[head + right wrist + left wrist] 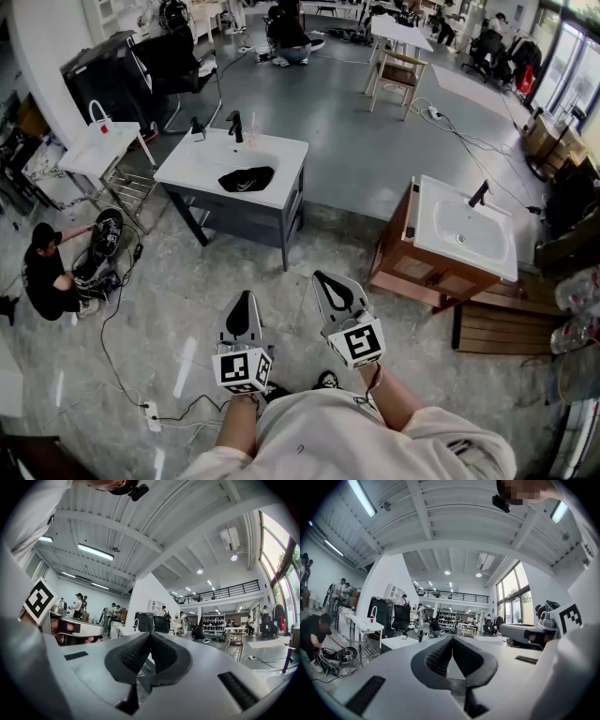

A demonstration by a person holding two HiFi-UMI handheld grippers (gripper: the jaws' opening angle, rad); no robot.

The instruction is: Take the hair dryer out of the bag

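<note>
Glossy white basin top, wooden cabinet

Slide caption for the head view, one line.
Left tool and right tool, both shut and empty, held out toward a white-topped washstand whose basin holds a black bag.

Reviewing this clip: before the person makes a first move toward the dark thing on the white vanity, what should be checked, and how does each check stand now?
1. Left tongs shut with nothing between them: ok.
2. Right tongs shut with nothing between them: ok.
3. Black bag located, lying on top of the white vanity: ok.
4. Bag within reach of either tongs: not ok, open floor lies between.
5. Hair dryer inside the bag: cannot tell, none shows.
</note>
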